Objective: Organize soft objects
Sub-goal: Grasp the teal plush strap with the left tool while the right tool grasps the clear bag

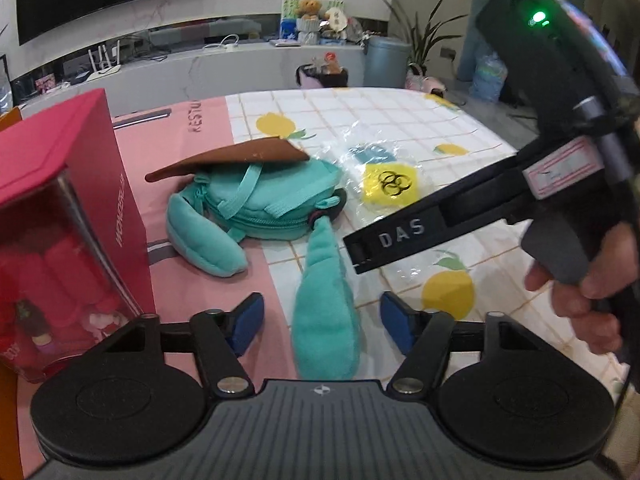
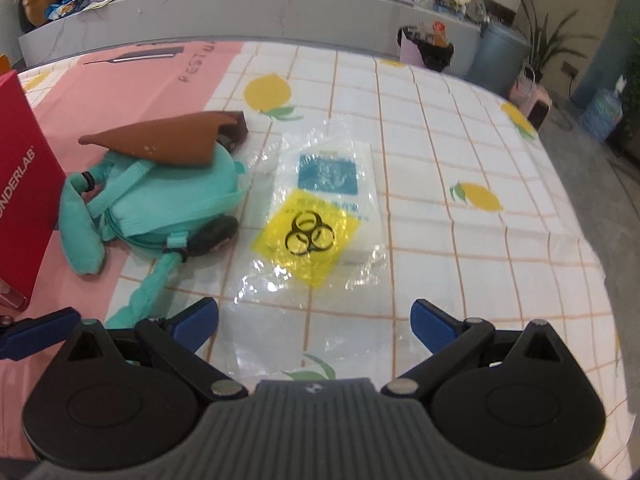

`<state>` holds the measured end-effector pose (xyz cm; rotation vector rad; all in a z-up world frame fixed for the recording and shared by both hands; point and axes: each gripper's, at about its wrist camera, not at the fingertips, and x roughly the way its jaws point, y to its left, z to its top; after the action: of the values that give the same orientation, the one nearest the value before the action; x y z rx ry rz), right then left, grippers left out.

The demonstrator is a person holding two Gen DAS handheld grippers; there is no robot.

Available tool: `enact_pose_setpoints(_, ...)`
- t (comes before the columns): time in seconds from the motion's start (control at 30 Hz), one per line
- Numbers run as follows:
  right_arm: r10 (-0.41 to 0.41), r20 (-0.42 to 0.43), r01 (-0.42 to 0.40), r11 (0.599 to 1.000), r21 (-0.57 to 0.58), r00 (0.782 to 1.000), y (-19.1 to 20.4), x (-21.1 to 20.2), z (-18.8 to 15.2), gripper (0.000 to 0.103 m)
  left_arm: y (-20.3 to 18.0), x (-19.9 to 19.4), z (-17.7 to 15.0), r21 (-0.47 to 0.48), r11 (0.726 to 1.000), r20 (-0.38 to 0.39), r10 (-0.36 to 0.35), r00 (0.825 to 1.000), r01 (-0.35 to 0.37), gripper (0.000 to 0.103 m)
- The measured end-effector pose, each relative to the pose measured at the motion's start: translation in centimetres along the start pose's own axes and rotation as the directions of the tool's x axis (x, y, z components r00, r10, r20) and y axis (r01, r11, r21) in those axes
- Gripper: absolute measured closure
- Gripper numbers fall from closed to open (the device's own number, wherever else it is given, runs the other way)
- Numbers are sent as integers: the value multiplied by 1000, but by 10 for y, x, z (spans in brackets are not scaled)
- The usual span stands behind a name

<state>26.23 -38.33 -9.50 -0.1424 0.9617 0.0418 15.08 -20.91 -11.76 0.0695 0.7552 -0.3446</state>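
Note:
A teal plush toy bag (image 1: pixel 268 204) with a brown flap (image 1: pixel 240 156) lies on the table; it also shows in the right wrist view (image 2: pixel 168 196). One long teal plush limb (image 1: pixel 324 320) reaches between the fingers of my left gripper (image 1: pixel 322 326), which is open around it without touching. A clear plastic bag with a yellow biohazard label (image 2: pixel 308 236) lies flat to the right of the toy; it also shows in the left wrist view (image 1: pixel 390 184). My right gripper (image 2: pixel 314 326) is open and empty above the near edge of that bag.
A red box with a clear window (image 1: pixel 68 224) stands at the left, close to the toy; its side shows in the right wrist view (image 2: pixel 24 184). The tablecloth (image 2: pixel 460 152) has a lemon grid print and a pink section. The right tool body (image 1: pixel 560 140) crosses the left view.

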Motion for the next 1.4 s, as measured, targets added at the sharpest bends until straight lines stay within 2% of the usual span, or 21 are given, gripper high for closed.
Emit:
enact_pose_setpoints(0.07,18,-12,-18,1000,24,1000,-3,2,-1,3,-1,6,0,-3,1000,-10,19,1000,-19,36)
enact_pose_setpoints(0.13,27,-17,-26,999,35,1000,-5,3,-1,5,0,11,1,-24,1000,-17,-3,1000,3,48)
enact_pose_setpoints(0.17,33,-20,-32,999,37,999,-5,3,0,10,0,12,1,-27,1000,-9,1,1000,-1,60)
enact_pose_setpoints(0.23,53,-16,-53,998,40,998,-5,1,1,18,-2,11,0,-20,1000,3,23,1000,-23,72)
enact_pose_setpoints(0.27,59,-13,-59,998,36,998,-4,0,1,24,-4,11,-1,2,999,12,36,999,-36,84)
enact_pose_setpoints(0.3,65,-8,-65,997,28,998,-3,-1,1,31,-8,10,-4,40,998,21,49,999,-50,88)
enact_pose_setpoints(0.33,74,-4,-74,997,19,997,-2,-3,1,35,-10,8,-6,73,996,31,45,999,-47,91)
enact_pose_setpoints(0.4,88,1,-88,996,8,996,0,-5,1,53,-12,4,-10,114,993,32,18,999,-21,92)
enact_pose_setpoints(0.5,99,-3,-99,995,13,995,-1,-8,2,72,-13,-5,-18,154,988,26,-10,1000,5,94)
enact_pose_setpoints(0.6,99,-11,-99,995,30,995,-4,-10,0,80,-13,-16,-27,194,981,12,-10,1000,7,94)
enact_pose_setpoints(0.77,92,-44,-91,996,24,995,-4,-14,-4,80,-3,-41,-44,240,971,-42,5,999,5,94)
enact_pose_setpoints(0.97,87,-70,-87,996,15,994,-4,-20,-10,80,14,-70,-66,248,968,-76,63,995,-43,95)
enact_pose_setpoints(1.17,91,-115,-90,996,12,989,-5,-29,-19,80,16,-85,-79,274,961,-103,66,993,-36,95)
enact_pose_setpoints(1.23,84,-144,-80,996,34,986,-5,-35,-24,78,16,-86,-81,283,959,-95,61,994,-32,89)
enact_pose_setpoints(1.27,85,-147,-79,996,46,985,-6,-38,-27,66,17,-84,-80,287,957,-93,60,994,-32,76)
enact_pose_setpoints(1.3,81,-138,-74,996,55,987,-7,-42,-29,41,15,-83,-78,298,954,-90,64,994,-34,69)
enact_pose_setpoints(1.33,60,-117,-53,997,64,991,-9,-45,-30,29,14,-82,-77,308,951,-87,60,994,-30,58)
enact_pose_setpoints(1.37,35,-92,-28,997,76,995,-12,-49,-29,21,15,-84,-78,310,951,-86,43,995,-15,55)
enact_pose_setpoints(1.4,21,-78,-14,995,97,997,-17,-50,-26,21,14,-81,-76,308,951,-85,33,996,-5,55)
